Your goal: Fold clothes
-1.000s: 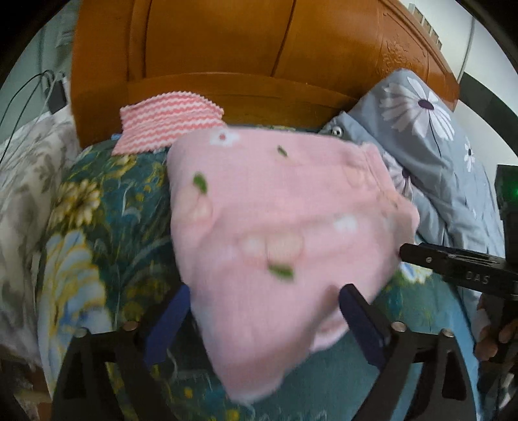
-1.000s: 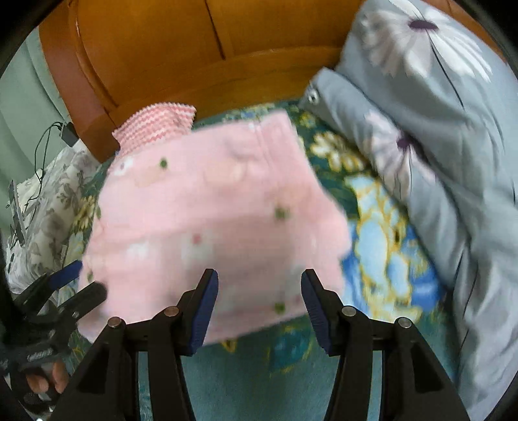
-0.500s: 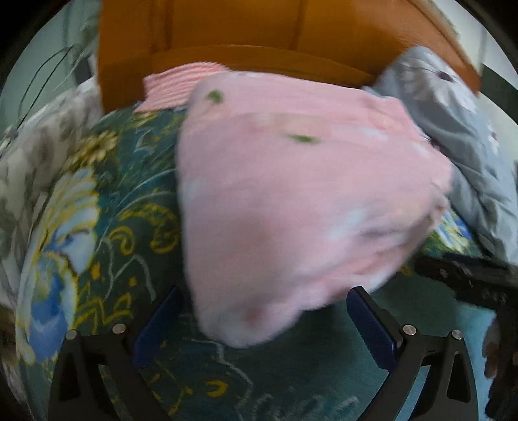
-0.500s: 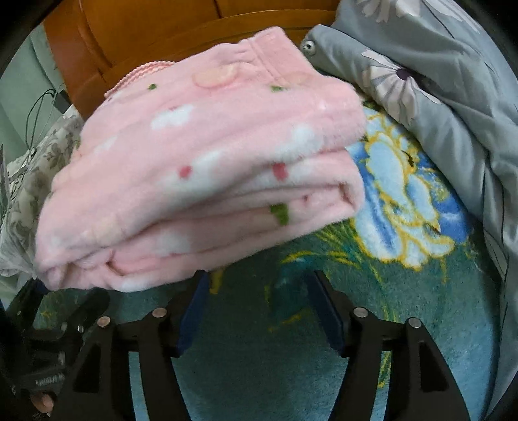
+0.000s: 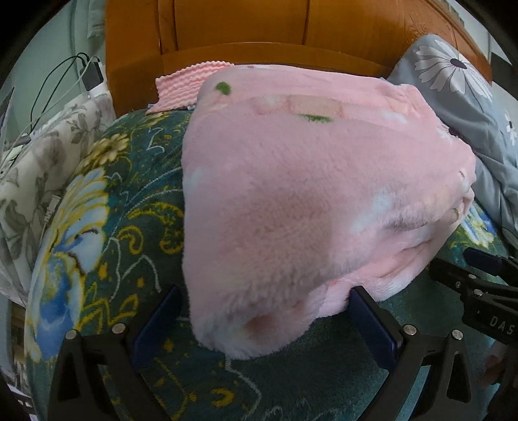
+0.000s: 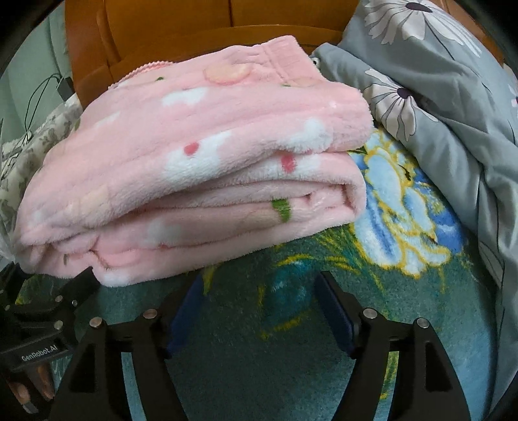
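Note:
A folded pink fleece garment [image 5: 310, 194] with white, red and green spots lies in thick layers on the teal flowered blanket [image 5: 106, 226]. In the left wrist view its near corner pokes between the fingers of my left gripper [image 5: 264, 320], which stands wide open without pressing on it. The right wrist view shows the stacked folds of the pink garment [image 6: 200, 155] just beyond my right gripper [image 6: 259, 307]. That gripper's jaws are opening and only blanket lies between them. Each gripper also shows at the edge of the other's view.
A wooden headboard [image 5: 259, 29] stands behind. A grey daisy-print quilt [image 6: 453, 97] is heaped at the right. A pink and white zigzag cloth [image 5: 181, 87] lies by the headboard. Grey-flowered fabric [image 5: 35, 168], cables and a charger [image 5: 92, 76] are at the left.
The pink garment, blurred and in motion a second ago, has settled on the blanket. Both grippers have come lower, and the right jaws have spread wider and stand clear of it.

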A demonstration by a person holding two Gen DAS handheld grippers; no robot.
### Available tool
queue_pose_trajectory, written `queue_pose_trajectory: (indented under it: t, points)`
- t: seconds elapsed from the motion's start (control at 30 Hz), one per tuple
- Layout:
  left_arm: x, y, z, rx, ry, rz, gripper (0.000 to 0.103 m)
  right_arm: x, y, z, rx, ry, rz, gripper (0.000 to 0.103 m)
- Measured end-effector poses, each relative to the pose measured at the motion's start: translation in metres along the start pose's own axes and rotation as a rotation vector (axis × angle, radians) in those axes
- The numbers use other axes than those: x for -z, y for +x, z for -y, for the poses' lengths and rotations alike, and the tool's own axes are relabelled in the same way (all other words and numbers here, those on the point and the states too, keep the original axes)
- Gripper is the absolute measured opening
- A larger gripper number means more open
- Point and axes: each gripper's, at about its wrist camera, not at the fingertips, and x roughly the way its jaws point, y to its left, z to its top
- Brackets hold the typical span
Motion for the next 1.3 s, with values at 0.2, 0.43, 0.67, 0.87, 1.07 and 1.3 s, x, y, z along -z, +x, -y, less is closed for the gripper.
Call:
queue_pose_trajectory:
  t: [0.2,0.43,0.67,0.87,1.07,1.3]
  points:
    - [0.0,0.001,0.0,-0.002,0.003,0.003,0.103,0.007,-0.005,-0.009,0.018,-0.007,0.046,0.083]
    - [0.0,0.002,0.002,-0.009,0.008,0.006,0.103,0.01,-0.009,-0.018,0.011,-0.004,0.064,0.084]
    - [0.0,0.003,0.0,-0.003,0.004,0.009,0.103,0.017,-0.008,-0.018,0.003,-0.046,0.04,0.101]
    - [0.0,0.003,0.0,-0.002,0.003,0.009,0.103,0.02,-0.016,-0.021,0.002,-0.044,0.043,0.102]
    - [0.0,0.003,0.0,-0.002,0.002,0.009,0.103,0.024,-0.025,-0.025,0.011,-0.045,0.045,0.102]
    - [0.0,0.003,0.0,-0.001,0.001,0.009,0.103,0.028,-0.036,-0.029,0.013,-0.044,0.045,0.102]
